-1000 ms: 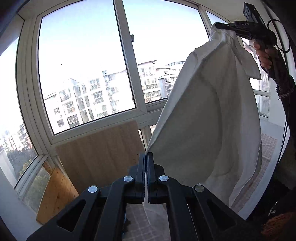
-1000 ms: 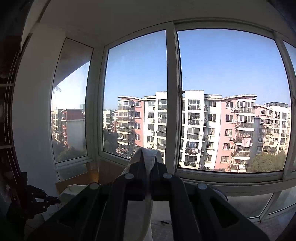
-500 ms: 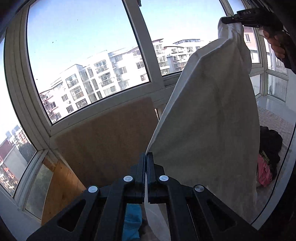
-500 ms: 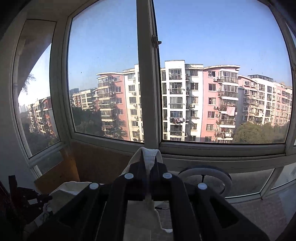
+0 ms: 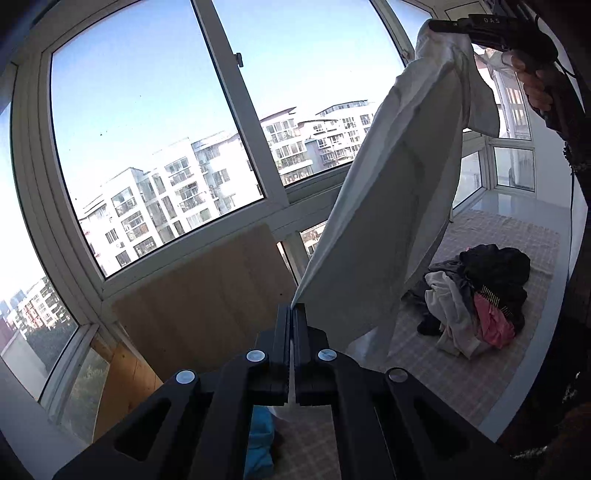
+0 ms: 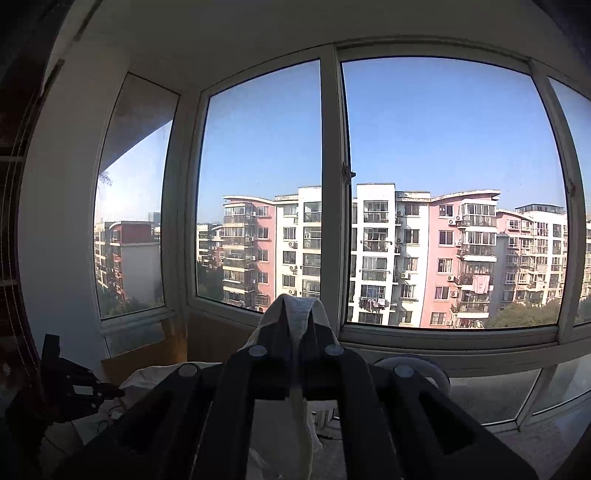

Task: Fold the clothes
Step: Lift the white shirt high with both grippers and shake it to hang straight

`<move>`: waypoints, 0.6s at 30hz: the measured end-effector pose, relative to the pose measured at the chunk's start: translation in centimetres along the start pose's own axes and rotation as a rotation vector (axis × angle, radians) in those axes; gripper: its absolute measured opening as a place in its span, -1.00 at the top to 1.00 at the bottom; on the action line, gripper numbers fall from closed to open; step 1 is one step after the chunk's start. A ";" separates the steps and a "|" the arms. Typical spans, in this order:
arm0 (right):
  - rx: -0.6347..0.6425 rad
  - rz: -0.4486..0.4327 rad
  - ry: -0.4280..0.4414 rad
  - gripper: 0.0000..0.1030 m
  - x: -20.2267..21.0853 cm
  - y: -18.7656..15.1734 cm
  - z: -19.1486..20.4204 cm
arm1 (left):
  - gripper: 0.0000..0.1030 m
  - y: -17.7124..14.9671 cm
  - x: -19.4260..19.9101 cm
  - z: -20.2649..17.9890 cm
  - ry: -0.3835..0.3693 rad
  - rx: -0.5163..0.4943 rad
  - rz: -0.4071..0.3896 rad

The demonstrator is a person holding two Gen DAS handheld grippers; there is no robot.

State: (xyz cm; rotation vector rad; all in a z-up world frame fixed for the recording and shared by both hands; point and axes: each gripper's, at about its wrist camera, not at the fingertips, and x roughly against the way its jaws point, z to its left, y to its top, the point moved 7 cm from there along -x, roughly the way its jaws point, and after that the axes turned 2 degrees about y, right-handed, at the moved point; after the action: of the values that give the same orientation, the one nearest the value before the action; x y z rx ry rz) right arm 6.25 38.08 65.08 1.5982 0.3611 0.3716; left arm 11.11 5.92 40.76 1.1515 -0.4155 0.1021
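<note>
A white garment (image 5: 399, 206) hangs stretched in the air between both grippers. My left gripper (image 5: 293, 310) is shut on its lower corner. High at the upper right of the left wrist view, my right gripper (image 5: 436, 26) pinches the top of the cloth, held by a hand (image 5: 535, 85). In the right wrist view my right gripper (image 6: 295, 306) is shut on a bunched white fold (image 6: 301, 314) that drapes over its fingers. The left gripper (image 6: 79, 387) shows low at the left there, with white cloth (image 6: 147, 380) beside it.
A pile of dark, white and pink clothes (image 5: 476, 295) lies on a checked mat (image 5: 443, 373). A blue item (image 5: 260, 439) lies below my left gripper. Wooden boards (image 5: 207, 302) lean under the large windows (image 5: 155, 129). A round white object (image 6: 424, 369) sits by the sill.
The left wrist view has swung so the clothes pile shows fully. The right gripper has tilted up, showing more sky. The garment stays stretched between both shut grippers.
</note>
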 end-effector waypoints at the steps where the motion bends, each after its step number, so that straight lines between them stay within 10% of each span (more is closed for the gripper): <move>1: 0.017 -0.020 -0.013 0.94 0.8 0.4 0.4 | 0.99 0.3 0.8 -0.1 -0.006 -0.008 -0.011; 9: -0.005 0.072 -0.041 0.95 -3.9 -2.0 -1.9 | 0.99 0.0 0.5 1.4 -0.018 -0.019 0.043; 18: 0.069 0.447 -0.188 0.95 -27.3 -20.3 -6.6 | 0.99 -10.5 -19.0 1.1 -0.130 0.036 0.407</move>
State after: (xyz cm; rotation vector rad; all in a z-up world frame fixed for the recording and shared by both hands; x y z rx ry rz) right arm -21.22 32.97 44.66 1.7628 -0.1342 0.5475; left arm -3.61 3.14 25.01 1.0994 -0.7632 0.3918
